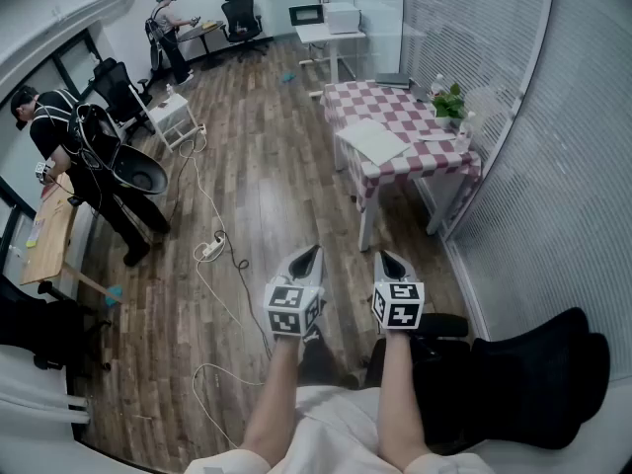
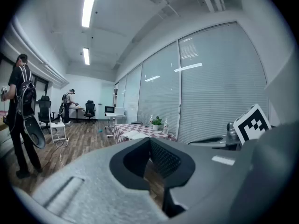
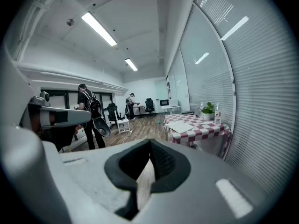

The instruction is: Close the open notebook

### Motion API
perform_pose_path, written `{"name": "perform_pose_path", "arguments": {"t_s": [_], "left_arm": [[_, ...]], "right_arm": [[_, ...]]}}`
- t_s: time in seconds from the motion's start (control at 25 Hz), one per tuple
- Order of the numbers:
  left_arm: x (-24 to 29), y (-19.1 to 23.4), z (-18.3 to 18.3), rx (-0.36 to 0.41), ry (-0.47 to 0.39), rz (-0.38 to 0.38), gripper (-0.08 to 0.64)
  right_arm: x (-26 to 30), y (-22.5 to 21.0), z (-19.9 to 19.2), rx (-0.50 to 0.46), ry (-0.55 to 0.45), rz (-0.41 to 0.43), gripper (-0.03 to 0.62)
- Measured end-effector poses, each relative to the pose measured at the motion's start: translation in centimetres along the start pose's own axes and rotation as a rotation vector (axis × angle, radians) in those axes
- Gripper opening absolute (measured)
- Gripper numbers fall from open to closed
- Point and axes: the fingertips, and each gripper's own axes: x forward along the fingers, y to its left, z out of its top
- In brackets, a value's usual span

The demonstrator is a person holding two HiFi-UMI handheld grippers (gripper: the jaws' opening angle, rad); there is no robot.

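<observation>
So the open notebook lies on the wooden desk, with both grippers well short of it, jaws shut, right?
No: the head view shows the open notebook on the checkered table instead. The left gripper and right gripper are indeed well short of it, jaws shut.

Dark wood-plank floor (image 1: 257, 196) throughout, with a white power strip (image 1: 209, 250) lying on it. Along the right, glass walling behind closed white blinds (image 1: 484, 28). Beside it, a desk (image 1: 390, 107) under a red-and-white checked cloth. Farther back, a white desk (image 1: 331, 38), black office chairs (image 1: 242, 16) and a white cart (image 1: 176, 117). Overhead, lit strip lights (image 2: 89, 3) on a white ceiling.
</observation>
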Motion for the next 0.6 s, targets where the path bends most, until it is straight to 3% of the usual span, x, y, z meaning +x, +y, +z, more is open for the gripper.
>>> {"name": "perform_pose_path", "arguments": {"t_s": [0.36, 0.48, 0.6], "left_arm": [[0.8, 1.7, -0.7, 0.009, 0.019, 0.011, 0.008], [1.5, 2.4, -0.9, 0.013, 0.019, 0.007, 0.008], [3.3, 3.6, -0.7, -0.003, 0.018, -0.002, 0.008]], "right_arm": [[0.7, -1.1, 0.7, 0.005, -0.014, -0.015, 0.002], [1.2, -1.4, 1.2, 0.039, -0.066, -0.025, 0.002], [2.6, -1.3, 2.0, 0.05, -0.103, 0.021, 0.001]]}}
